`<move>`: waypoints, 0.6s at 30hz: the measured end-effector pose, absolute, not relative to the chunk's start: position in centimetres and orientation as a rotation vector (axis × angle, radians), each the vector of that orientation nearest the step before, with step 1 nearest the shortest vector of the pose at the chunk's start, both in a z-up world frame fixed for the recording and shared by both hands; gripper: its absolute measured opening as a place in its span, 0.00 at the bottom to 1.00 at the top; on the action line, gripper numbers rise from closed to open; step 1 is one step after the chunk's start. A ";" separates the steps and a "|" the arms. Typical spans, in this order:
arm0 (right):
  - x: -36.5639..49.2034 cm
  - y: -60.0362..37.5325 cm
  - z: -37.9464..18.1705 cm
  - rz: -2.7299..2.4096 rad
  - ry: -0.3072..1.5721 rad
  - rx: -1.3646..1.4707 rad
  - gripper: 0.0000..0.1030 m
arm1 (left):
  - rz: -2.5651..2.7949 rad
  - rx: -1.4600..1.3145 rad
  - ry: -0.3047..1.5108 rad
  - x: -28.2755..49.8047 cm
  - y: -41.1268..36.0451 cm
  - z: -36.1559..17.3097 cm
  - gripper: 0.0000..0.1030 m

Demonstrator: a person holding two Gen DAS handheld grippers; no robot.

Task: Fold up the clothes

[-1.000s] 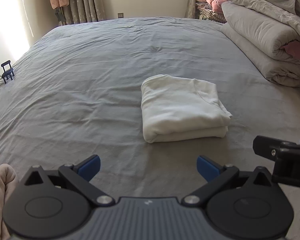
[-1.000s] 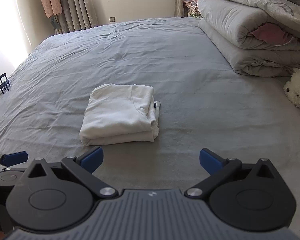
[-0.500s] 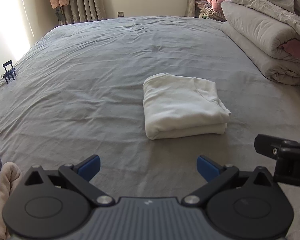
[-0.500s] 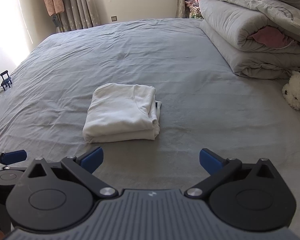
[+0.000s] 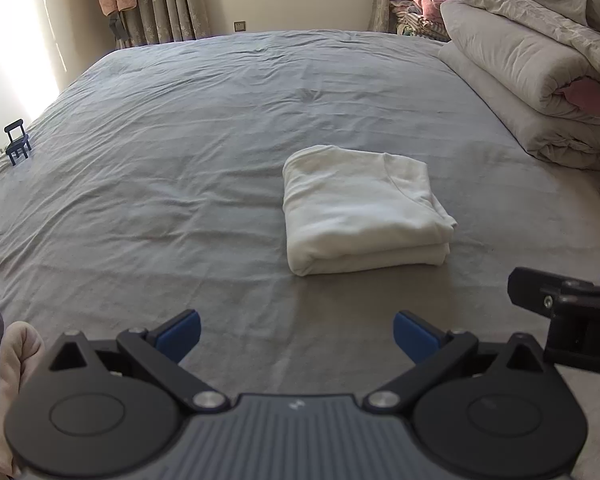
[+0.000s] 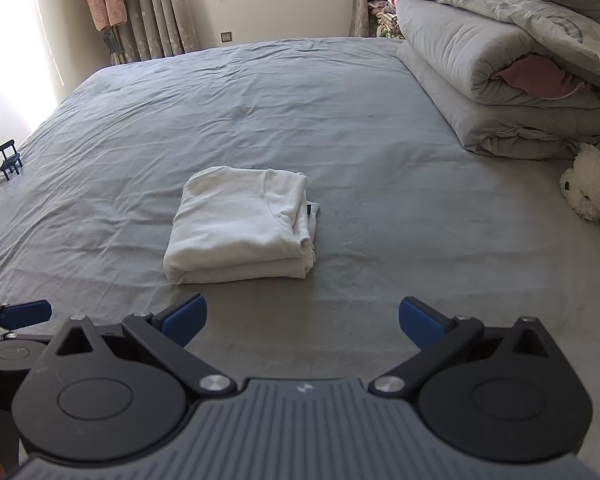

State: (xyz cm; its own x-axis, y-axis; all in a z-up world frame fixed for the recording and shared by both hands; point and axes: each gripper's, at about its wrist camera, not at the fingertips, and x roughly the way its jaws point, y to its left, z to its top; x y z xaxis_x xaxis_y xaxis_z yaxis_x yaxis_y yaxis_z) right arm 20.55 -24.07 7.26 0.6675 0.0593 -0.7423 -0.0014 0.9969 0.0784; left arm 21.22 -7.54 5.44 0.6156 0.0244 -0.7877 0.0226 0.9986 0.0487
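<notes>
A white garment (image 5: 360,208) lies folded into a neat rectangle on the grey bed sheet (image 5: 180,152); it also shows in the right wrist view (image 6: 240,224). My left gripper (image 5: 296,336) is open and empty, held back from the garment's near edge. My right gripper (image 6: 302,316) is open and empty, also short of the garment and a little to its right. Part of the right gripper (image 5: 568,308) shows at the right edge of the left wrist view, and the left gripper's blue fingertip (image 6: 24,314) at the left edge of the right wrist view.
Folded grey quilts (image 6: 500,80) are stacked at the bed's far right. A white plush toy (image 6: 592,192) lies at the right edge. A small dark toy chair (image 5: 17,142) stands at the left edge. Pink and grey clothes (image 5: 4,380) sit at the near left.
Both grippers have drawn back slightly from the folded garment, which appears a little farther away. They stay open. The garment has not moved.
</notes>
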 end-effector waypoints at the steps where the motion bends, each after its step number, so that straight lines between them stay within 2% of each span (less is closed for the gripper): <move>1: 20.5 -24.1 7.3 0.034 0.839 0.072 1.00 | 0.000 0.056 0.908 21.2 -7.6 5.4 1.00; 18: 20.3 -23.8 7.8 0.037 0.830 0.060 1.00 | 0.003 0.065 0.908 21.0 -7.2 5.7 1.00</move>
